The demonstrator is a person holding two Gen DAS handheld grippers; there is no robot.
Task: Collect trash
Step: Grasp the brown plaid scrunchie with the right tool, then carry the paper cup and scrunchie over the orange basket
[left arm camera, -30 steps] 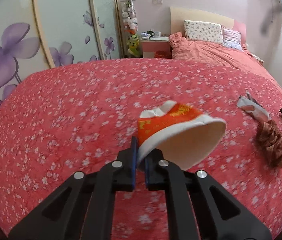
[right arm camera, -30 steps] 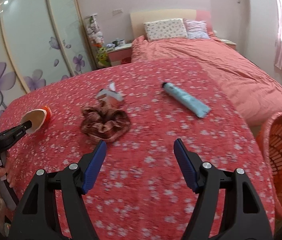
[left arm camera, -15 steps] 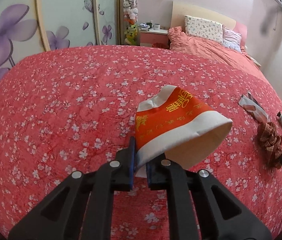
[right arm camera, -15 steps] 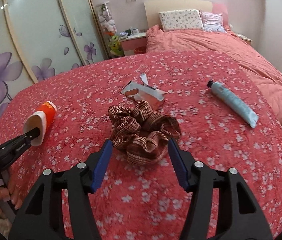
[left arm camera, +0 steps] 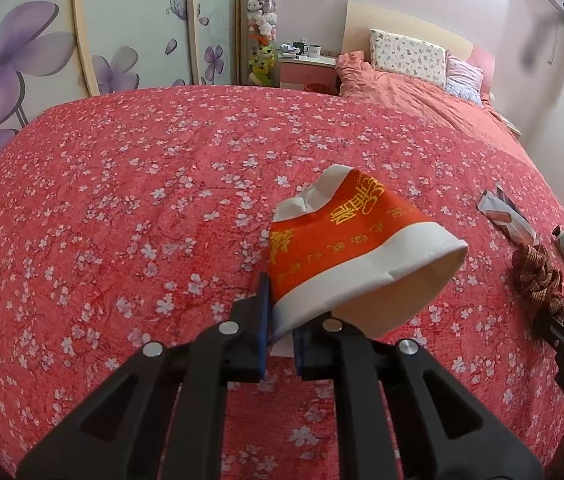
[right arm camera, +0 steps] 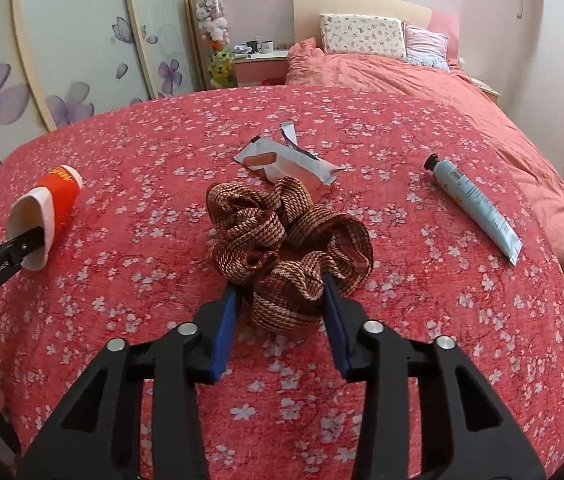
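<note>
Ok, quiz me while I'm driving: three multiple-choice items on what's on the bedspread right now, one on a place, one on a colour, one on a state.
1. Where does the torn silver snack wrapper lie?
A. just beyond the brown striped fabric scrunchie
B. inside the cup
C. under the pillow

2. What colour is the cap of the pale blue squeeze tube?
A. white
B. black
C. red

3. What is the left gripper doing?
A. hanging open with nothing in it
B. pinching the tube
C. pinching the rim of the orange and white paper cup

Answers:
1 A, the wrapper sits right behind the scrunchie in the right wrist view.
2 B, the tube's far end is dark.
3 C, its blue pads clamp the cup's white rim; meanwhile the right gripper is closing with the scrunchie between its jaws.
</note>
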